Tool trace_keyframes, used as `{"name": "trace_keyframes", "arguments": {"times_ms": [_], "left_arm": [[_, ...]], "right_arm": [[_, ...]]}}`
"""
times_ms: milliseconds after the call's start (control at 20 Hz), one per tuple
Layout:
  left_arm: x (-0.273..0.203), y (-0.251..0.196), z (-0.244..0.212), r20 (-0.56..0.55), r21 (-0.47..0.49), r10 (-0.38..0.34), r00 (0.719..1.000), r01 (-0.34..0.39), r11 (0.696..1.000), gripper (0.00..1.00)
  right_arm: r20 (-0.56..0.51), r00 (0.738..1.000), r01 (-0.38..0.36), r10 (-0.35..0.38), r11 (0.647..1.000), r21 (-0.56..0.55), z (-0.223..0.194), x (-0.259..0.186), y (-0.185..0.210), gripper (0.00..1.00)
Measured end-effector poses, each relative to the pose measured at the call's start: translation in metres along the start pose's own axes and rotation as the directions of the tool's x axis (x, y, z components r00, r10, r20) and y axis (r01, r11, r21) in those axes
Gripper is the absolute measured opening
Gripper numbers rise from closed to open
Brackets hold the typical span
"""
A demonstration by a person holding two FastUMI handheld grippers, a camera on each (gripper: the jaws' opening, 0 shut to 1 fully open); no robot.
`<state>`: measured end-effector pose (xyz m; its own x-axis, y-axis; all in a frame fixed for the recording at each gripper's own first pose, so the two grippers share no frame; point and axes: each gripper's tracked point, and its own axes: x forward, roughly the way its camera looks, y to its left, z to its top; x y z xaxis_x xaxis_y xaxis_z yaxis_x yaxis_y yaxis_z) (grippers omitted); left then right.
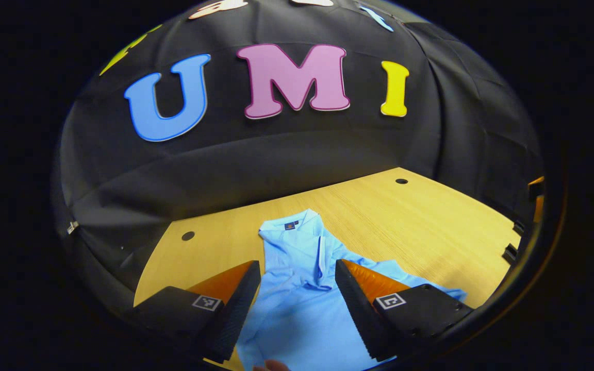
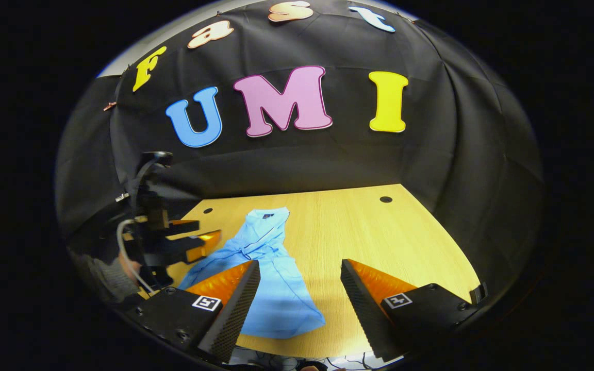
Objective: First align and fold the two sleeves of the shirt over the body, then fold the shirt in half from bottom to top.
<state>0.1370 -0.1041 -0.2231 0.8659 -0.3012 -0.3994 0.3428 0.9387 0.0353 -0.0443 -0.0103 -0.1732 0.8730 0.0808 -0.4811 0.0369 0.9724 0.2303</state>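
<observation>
Left gripper view: my left tongs [image 1: 297, 301] stand apart, nothing between them, held above the light blue shirt [image 1: 302, 304]. The shirt lies on the wooden table [image 1: 421, 226], collar [image 1: 289, 224] toward the far wall, placket creased, one sleeve [image 1: 431, 288] spread out to the right of the body.

Right gripper view: my right tongs [image 2: 299, 304] also stand apart, empty, over the shirt's [image 2: 271, 278] bottom edge and the bare table [image 2: 369, 232]. The shirt looks narrow and bunched along its length. Farther left, my left tongs [image 2: 201, 241] hover above the table beside the shirt. Two round holes [image 2: 385, 199] mark the table's far edge.
</observation>
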Motion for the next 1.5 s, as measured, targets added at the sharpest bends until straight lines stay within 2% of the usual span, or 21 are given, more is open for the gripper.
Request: {"name": "trace_keyframes", "arguments": {"times_ms": [100, 300, 450, 600, 800, 1050, 1300, 1450, 1500], "left_arm": [[-0.038, 0.016, -0.016, -0.015, -0.017, 0.032, 0.999, -0.033, 0.999, 0.93], [-0.098, 0.039, -0.069, -0.12, -0.07, 0.078, 0.99, -0.087, 0.994, 0.93], [-0.121, 0.037, -0.115, -0.211, -0.125, 0.067, 0.975, -0.095, 0.988, 0.93], [-0.137, 0.037, -0.162, -0.308, -0.156, 0.07, 0.949, -0.123, 0.98, 0.94], [-0.14, 0.033, -0.21, -0.408, -0.166, 0.071, 0.91, -0.15, 0.975, 0.94], [-0.131, 0.043, -0.236, -0.467, -0.151, 0.099, 0.879, -0.19, 0.97, 0.94], [-0.128, 0.042, -0.252, -0.507, -0.142, 0.106, 0.855, -0.205, 0.968, 0.94], [-0.125, 0.037, -0.254, -0.513, -0.142, 0.103, 0.852, -0.202, 0.969, 0.93], [-0.124, 0.035, -0.254, -0.516, -0.14, 0.101, 0.851, -0.2, 0.97, 0.92]], "right_arm": [[-0.031, 1.0, 0.003, -0.003, 1.0, 0.005, -0.012, 0.0, 0.003, 0.98], [-0.085, 0.996, -0.002, 0.0, 1.0, -0.023, -0.044, 0.001, 0.01, 0.98], [-0.152, 0.988, -0.005, -0.002, 0.999, -0.045, -0.075, 0.009, 0.011, 0.98], [-0.235, 0.972, 0.005, -0.017, 0.999, -0.053, -0.111, 0.022, 0.007, 0.98], [-0.326, 0.944, 0.025, -0.047, 0.997, -0.07, -0.152, 0.038, -0.005, 0.98], [-0.397, 0.915, 0.048, -0.075, 0.996, -0.077, -0.187, 0.06, -0.018, 0.99], [-0.427, 0.899, 0.05, -0.094, 0.992, -0.113, -0.204, 0.072, -0.02, 0.98], [-0.459, 0.883, 0.043, -0.095, 0.991, -0.124, -0.218, 0.07, -0.019, 0.98], [-0.44, 0.893, 0.045, -0.095, 0.991, -0.122, -0.214, 0.072, -0.018, 0.99]]}}
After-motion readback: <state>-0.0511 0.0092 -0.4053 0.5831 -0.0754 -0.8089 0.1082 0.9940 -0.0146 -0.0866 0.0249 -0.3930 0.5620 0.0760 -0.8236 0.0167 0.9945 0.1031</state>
